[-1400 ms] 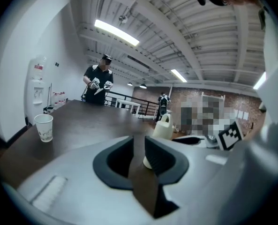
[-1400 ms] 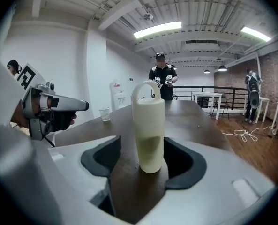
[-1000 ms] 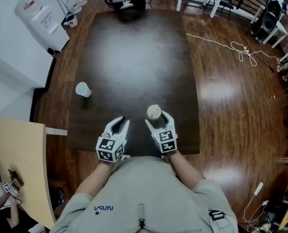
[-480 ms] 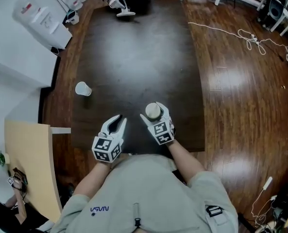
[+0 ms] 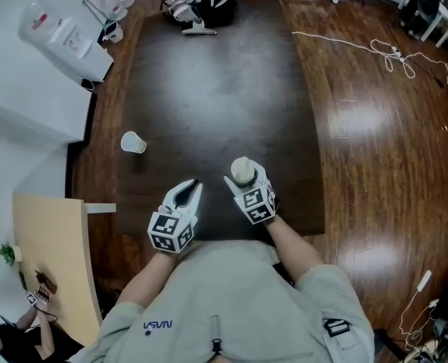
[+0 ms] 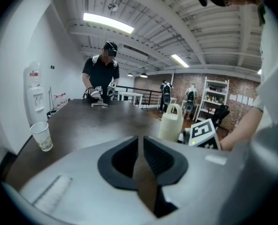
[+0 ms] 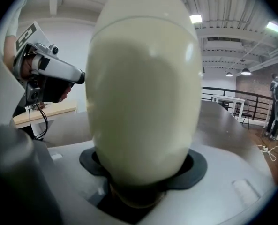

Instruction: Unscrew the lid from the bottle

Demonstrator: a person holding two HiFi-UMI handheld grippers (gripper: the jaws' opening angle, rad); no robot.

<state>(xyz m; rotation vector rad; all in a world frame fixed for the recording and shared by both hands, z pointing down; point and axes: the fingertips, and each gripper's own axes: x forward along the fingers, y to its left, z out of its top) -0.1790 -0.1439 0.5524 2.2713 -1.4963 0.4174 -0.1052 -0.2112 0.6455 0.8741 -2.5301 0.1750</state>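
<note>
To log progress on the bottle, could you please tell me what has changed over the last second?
The right tool has just been closing its jaws around the cream bottle, which stands between them on the dark table; it now looks gripped. The left tool stays shut and empty beside it, the bottle is still upright in the same spot, and the paper cup has not moved.

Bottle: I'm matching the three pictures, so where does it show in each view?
Head view: bottle lower centre, at the near end of the dark table.
Left gripper view: bottle right of centre, upright on the table.
Right gripper view: bottle fills the middle, close up.
Shared landmark: that dark table, visible in all three.
</note>
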